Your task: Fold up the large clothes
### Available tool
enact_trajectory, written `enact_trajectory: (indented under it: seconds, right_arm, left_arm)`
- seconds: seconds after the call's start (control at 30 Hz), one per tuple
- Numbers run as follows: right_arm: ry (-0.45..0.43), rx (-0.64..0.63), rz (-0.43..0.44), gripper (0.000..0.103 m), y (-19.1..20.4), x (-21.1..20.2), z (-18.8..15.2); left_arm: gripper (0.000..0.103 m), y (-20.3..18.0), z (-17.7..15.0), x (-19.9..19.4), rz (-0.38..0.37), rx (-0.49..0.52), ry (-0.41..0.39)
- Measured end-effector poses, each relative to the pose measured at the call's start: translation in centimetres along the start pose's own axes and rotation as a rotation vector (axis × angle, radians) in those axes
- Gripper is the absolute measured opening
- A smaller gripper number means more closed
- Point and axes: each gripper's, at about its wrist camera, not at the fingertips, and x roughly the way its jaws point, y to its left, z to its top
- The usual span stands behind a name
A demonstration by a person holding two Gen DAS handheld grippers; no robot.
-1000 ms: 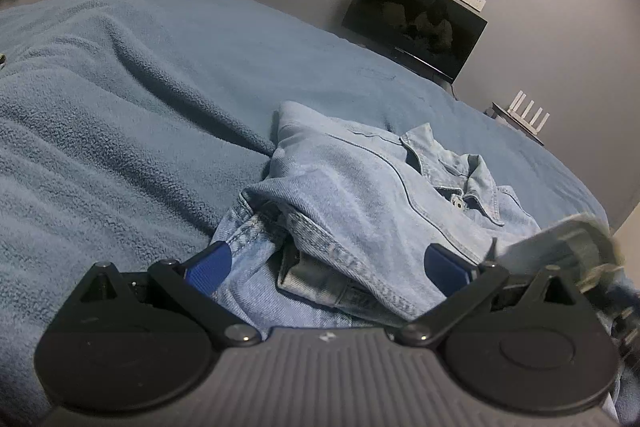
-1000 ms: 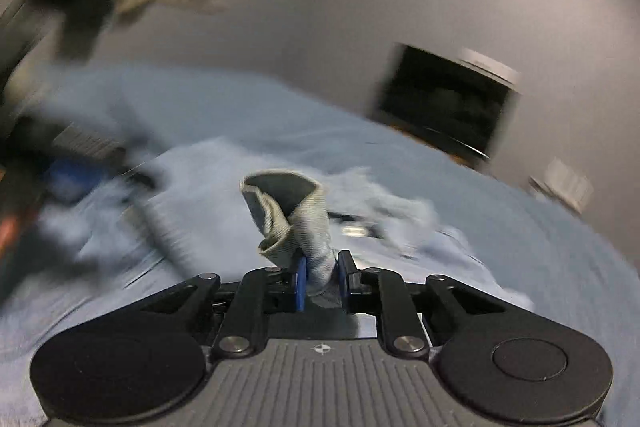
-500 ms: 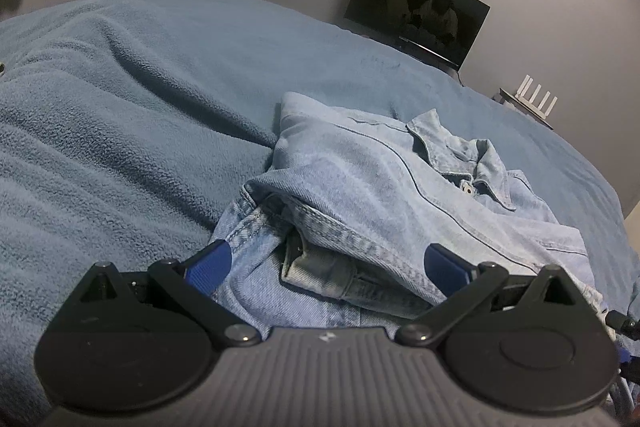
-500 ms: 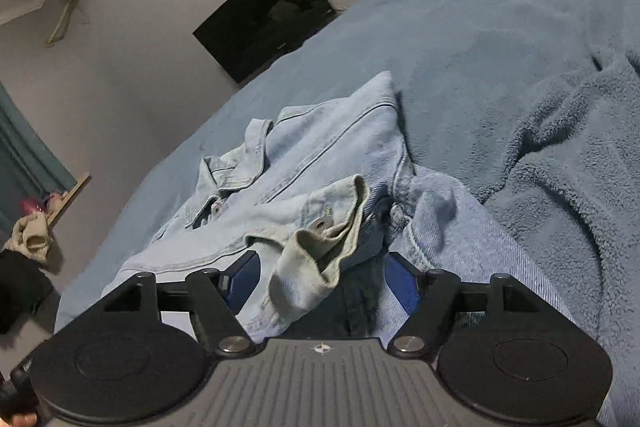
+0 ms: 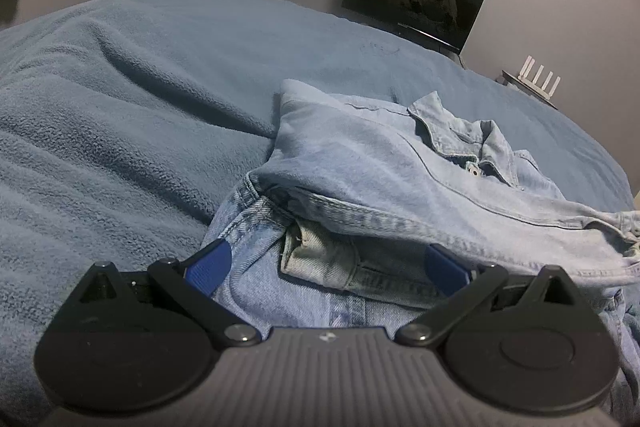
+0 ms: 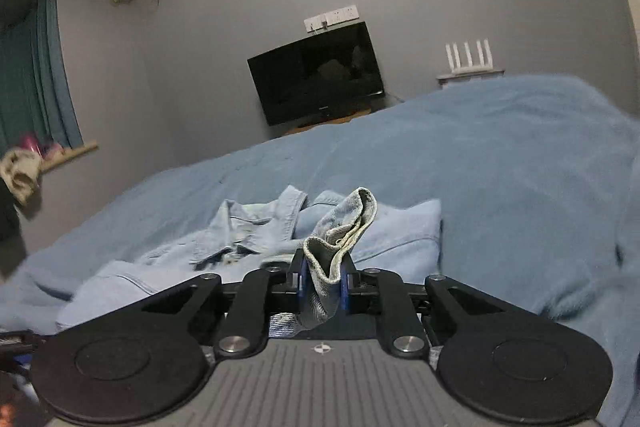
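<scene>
A light blue denim jacket [image 5: 400, 171] lies crumpled on the blue fleece blanket [image 5: 120, 131], collar toward the far wall. My left gripper [image 5: 326, 265] is open, its blue pads either side of the jacket's near folded edge, holding nothing. In the right wrist view the jacket [image 6: 260, 239] lies ahead on the bed. My right gripper [image 6: 323, 281] is shut on a bunched cuff or hem of the denim [image 6: 340, 227], which stands up between the jaws above the rest of the garment.
A dark TV [image 6: 316, 71] stands against the grey wall past the bed, with a white router [image 6: 470, 65] on a shelf to its right. A curtained window [image 6: 36, 67] and a shelf with clothes are at the left.
My right gripper was open over the cuff half a second ago; now it is shut on it and has lifted and levelled. The left gripper has barely moved.
</scene>
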Motion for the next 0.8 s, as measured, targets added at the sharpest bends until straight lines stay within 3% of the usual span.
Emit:
enact_trajectory:
  seconds: [0.13, 0.17, 0.23, 0.33, 0.43, 0.53, 0.63, 0.7, 0.8]
  right_arm:
    - [0.176, 0.012, -0.090, 0.030, -1.5, 3.7, -1.5]
    - [0.182, 0.041, -0.098, 0.033, -2.1, 3.8, -2.2]
    - [0.143, 0.065, -0.111, 0.044, -2.3, 3.1, -2.6]
    - [0.067, 0.012, -0.168, 0.052, -1.3, 2.0, -1.7]
    - [0.011, -0.052, -0.134, 0.053, -0.2, 1.7, -0.9]
    - [0.006, -0.184, -0.095, 0.052, 1.8, 2.6, -0.9]
    - [0.044, -0.279, -0.073, 0.046, 2.5, 2.9, -1.1]
    - [0.125, -0.284, -0.091, 0.041, 2.2, 4.6, -1.9]
    - [0.176, -0.260, -0.177, 0.046, 1.0, 6.3, -2.7]
  left_arm:
    - [0.103, -0.3, -0.1, 0.0, 0.008, 0.019, 0.001]
    - [0.103, -0.3, -0.1, -0.2, 0.006, 0.019, -0.011]
    - [0.103, -0.2, 0.2, -0.7, 0.011, 0.012, -0.069]
    - [0.103, -0.6, 1.3, -1.0, 0.066, 0.044, -0.164]
    - [0.103, -1.3, 2.5, 0.2, 0.170, 0.137, -0.189]
    - [0.103, -1.3, 3.1, 1.8, 0.206, 0.155, -0.156]
    - [0.103, -1.2, 2.8, 3.9, 0.244, 0.167, -0.044]
    - [0.103, -1.1, 2.4, 5.3, 0.264, 0.188, 0.026]
    - [0.103, -1.2, 2.4, 5.8, 0.265, 0.190, 0.036]
